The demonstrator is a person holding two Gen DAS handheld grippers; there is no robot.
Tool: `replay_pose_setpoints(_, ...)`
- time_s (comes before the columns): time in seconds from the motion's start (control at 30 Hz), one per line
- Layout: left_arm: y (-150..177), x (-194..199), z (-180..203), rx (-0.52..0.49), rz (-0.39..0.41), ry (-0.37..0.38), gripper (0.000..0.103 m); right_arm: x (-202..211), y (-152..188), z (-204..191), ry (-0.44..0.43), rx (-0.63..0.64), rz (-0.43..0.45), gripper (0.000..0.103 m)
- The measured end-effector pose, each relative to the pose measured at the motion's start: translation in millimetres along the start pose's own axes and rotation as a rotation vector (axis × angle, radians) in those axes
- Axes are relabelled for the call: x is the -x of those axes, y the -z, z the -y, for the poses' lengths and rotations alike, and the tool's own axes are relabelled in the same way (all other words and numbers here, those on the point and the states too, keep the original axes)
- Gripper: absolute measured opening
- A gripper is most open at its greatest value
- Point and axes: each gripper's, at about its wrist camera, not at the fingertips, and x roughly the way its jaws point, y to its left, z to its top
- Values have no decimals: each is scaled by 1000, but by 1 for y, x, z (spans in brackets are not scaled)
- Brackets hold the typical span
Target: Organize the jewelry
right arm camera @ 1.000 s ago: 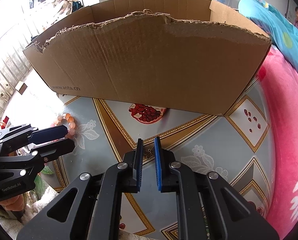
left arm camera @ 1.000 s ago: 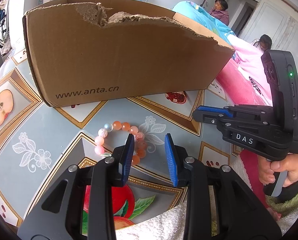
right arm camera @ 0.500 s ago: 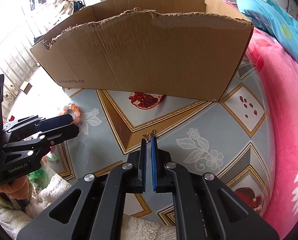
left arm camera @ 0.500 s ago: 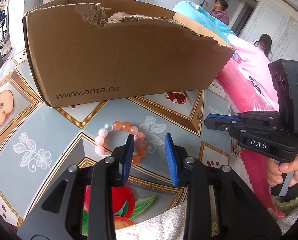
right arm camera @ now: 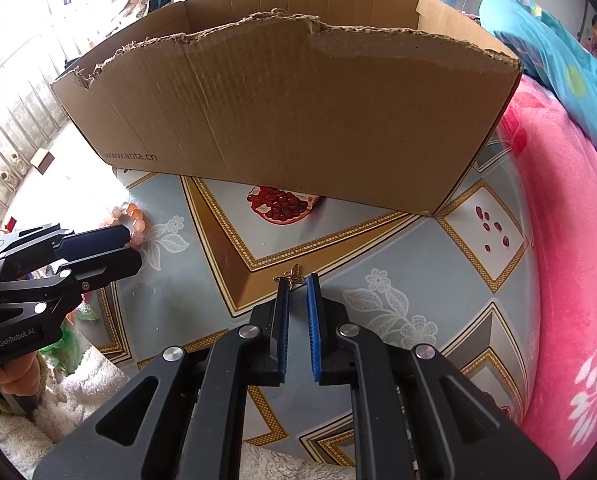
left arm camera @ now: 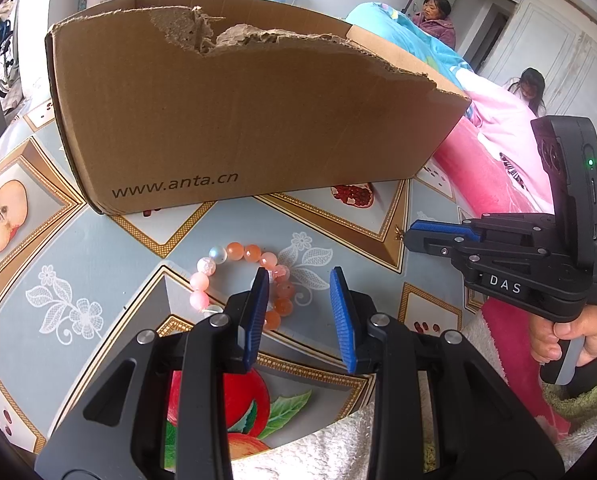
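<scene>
Moments after pinching nearly shut, the right gripper (right arm camera: 297, 280) has just been opening its blue pads a little way, with a small gold butterfly charm (right arm camera: 289, 274) lying on the patterned tablecloth (right arm camera: 398, 256) right at the tip of its left-hand pad. Nothing sits between the pads; the charm rests just beyond them, touching or almost touching that one tip, and whether it was gripped at all cannot be told. A second ago the tongs stood a little further apart around the same spot, so this reads as a missed or released pinch, and a fresh closing on the charm is the likely next move.

Beside it, the left gripper (left arm camera: 298, 280) has not shifted: its pads stand partly open and empty, poised over the near side of a bracelet of pink and orange beads (left arm camera: 242, 276), which lies on the cloth just ahead of and under its left-hand pad. Beyond both tools stands the torn cardboard box (left arm camera: 238, 120), the probable destination. Both pieces of jewelry remain on the table, outside the box, so the sorting has hardly begun.
</scene>
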Motion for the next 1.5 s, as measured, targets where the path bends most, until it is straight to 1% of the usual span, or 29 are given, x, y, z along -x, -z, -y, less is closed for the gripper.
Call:
replay_pose_setpoints(0.27, 0, -1, -1, 1, 1, 4, 30, -5, -10, 6, 16, -10, -2, 10)
replay_pose_setpoints(0.33, -1, -1, -1, 2, 2, 6, 30, -6, -12, 9, 1, -25, -2, 10)
replay_pose_setpoints(0.4, -1, -1, -1, 2, 2, 6, 30, -5, -13, 11, -35, -31, -1, 12)
replay_pose_setpoints(0.47, -1, -1, -1, 0, 1, 6, 30, -5, -16, 11, -55, -11, -1, 28)
replay_pose_setpoints(0.5, -1, -1, -1, -2, 1, 6, 30, -5, -18, 9, -55, 9, -1, 29)
replay_pose_setpoints(0.57, -1, -2, -1, -4, 1, 6, 30, -5, -23, 6, -63, 67, -3, 29)
replay_pose_setpoints(0.63, -1, -2, -1, -3, 1, 6, 30, -9, -28, 5, -75, 109, -24, 29)
replay_pose_setpoints(0.7, -1, -2, -1, -2, 2, 6, 30, -13, -32, 5, -67, 141, -46, 29)
replay_pose_setpoints(0.83, -2, -2, -1, -3, 3, 5, 30, -20, -39, 8, -90, 187, -79, 29)
replay_pose_setpoints(0.9, -2, -2, -1, -3, 3, 6, 30, -22, -44, 11, -95, 205, -95, 28)
replay_pose_setpoints(0.97, -2, -2, -1, -3, 3, 6, 30, -25, -50, 11, -100, 223, -110, 24)
replay_pose_setpoints(1.0, -2, -3, -1, -3, 3, 5, 30, -26, -52, 10, -105, 228, -118, 23)
replay_pose_setpoints(1.07, -2, -3, -1, -4, 3, 5, 30, -28, -56, 11, -108, 238, -134, 18)
replay_pose_setpoints(1.2, -2, -3, -1, -4, 3, 5, 30, -30, -58, 11, -117, 241, -158, 13)
replay_pose_setpoints(1.5, -2, -4, 0, -12, 1, 1, 30, -32, -62, 14, -127, 225, -168, 13)
